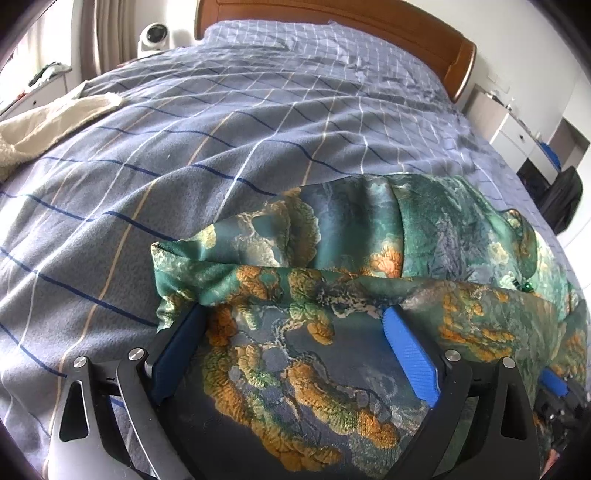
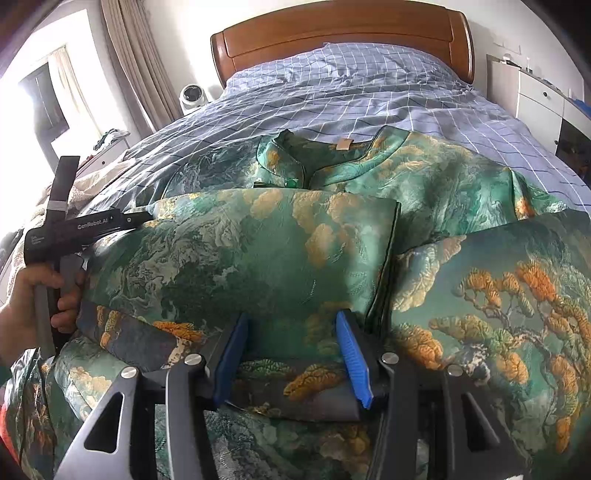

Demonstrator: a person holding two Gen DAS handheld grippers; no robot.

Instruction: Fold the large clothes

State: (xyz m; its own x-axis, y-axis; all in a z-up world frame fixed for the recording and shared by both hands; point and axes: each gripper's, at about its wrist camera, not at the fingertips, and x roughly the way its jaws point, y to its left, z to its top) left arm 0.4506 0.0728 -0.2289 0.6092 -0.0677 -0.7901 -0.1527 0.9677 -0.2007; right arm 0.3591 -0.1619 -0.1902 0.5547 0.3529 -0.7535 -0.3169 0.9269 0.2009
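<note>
Two grippers over green printed garment [image 2: 280, 251] spread across near half of bed [image 1: 229, 122], collar toward headboard [image 2: 343, 33]. Left gripper [image 1: 295, 325] fingers spread wide, cloth lying between, nothing pinched. Right gripper [image 2: 291, 332] likewise parted over a folded panel. Judged step: mid-fold, one panel laid over. Next likely calls for pinching an edge and carrying it across evenly.

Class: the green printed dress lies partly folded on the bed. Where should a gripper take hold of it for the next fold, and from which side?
Probably the dress at its folded flap's free corner, by the dark-trimmed edge. Come from the foot of the bed, low and flat: that edge lies exposed on top, and the collar end stays put.
</note>
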